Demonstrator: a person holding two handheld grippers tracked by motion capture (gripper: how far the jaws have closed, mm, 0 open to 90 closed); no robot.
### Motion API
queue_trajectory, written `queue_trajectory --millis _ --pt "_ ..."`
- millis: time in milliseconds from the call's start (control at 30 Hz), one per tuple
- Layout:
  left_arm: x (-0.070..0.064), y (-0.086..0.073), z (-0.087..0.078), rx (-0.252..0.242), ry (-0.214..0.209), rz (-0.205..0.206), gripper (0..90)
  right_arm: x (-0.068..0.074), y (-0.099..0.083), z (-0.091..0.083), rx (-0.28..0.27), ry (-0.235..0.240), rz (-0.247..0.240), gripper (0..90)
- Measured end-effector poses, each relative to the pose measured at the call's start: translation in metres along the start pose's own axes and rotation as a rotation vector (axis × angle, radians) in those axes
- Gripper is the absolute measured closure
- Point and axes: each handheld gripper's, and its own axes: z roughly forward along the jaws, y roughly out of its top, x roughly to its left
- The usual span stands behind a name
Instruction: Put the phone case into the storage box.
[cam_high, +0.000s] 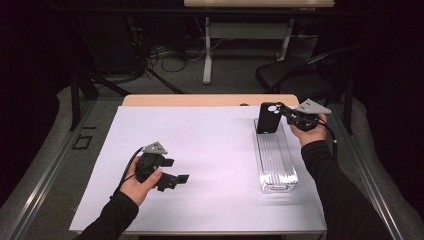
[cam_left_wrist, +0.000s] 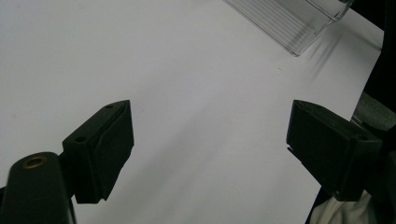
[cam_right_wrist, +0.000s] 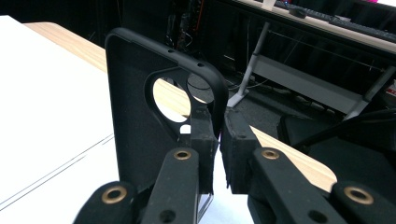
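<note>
Right gripper (cam_high: 283, 111) is clamped on the edge of a black phone case (cam_high: 268, 118), 1 pad inside the shell and 1 outside, right beside the camera cutout (clear in the right gripper view (cam_right_wrist: 219, 144)). Case is held upright at the far end of the clear plastic tray (cam_high: 275, 172), lower edge at or just inside the tray rim; can't tell whether it touches.

Left gripper (cam_high: 172, 175) is idle over the white sheet (cam_high: 210, 150), jaws spread wide with nothing between them, well apart from the tray.

Step in hand looks like seating the case in the tray. To do it well:
- keep the case vertical and square to the tray's long walls
- lower slowly until the bottom edge bears on the floor
- release only once it is supported; the grip is thin and near 1 corner, so it could pivot
- left gripper could steady the near end of the tray if it slides
</note>
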Motion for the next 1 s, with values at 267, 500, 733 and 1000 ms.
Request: queue_trajectory --millis 267,500,733,1000 --pt "-0.0003 -0.0012 0.0016 0.004 0.001 -0.005 15.5 -0.0027 -0.0027 0.0001 -0.001 -0.007 0.025 84.2" --pt "-0.0008 -0.0013 0.0027 0.006 -0.001 -0.003 15.5 -0.0026 -0.0019 0.0006 0.006 -0.007 0.031 82.4" --pt "-0.0009 -0.002 0.0024 0.005 0.001 -0.002 15.5 -0.0028 -0.002 0.0015 0.023 0.0 0.039 77.5" --pt "-0.001 -0.0023 0.0015 0.005 0.002 0.001 15.5 -0.0007 -0.0012 0.0031 0.049 0.0 0.071 64.5"
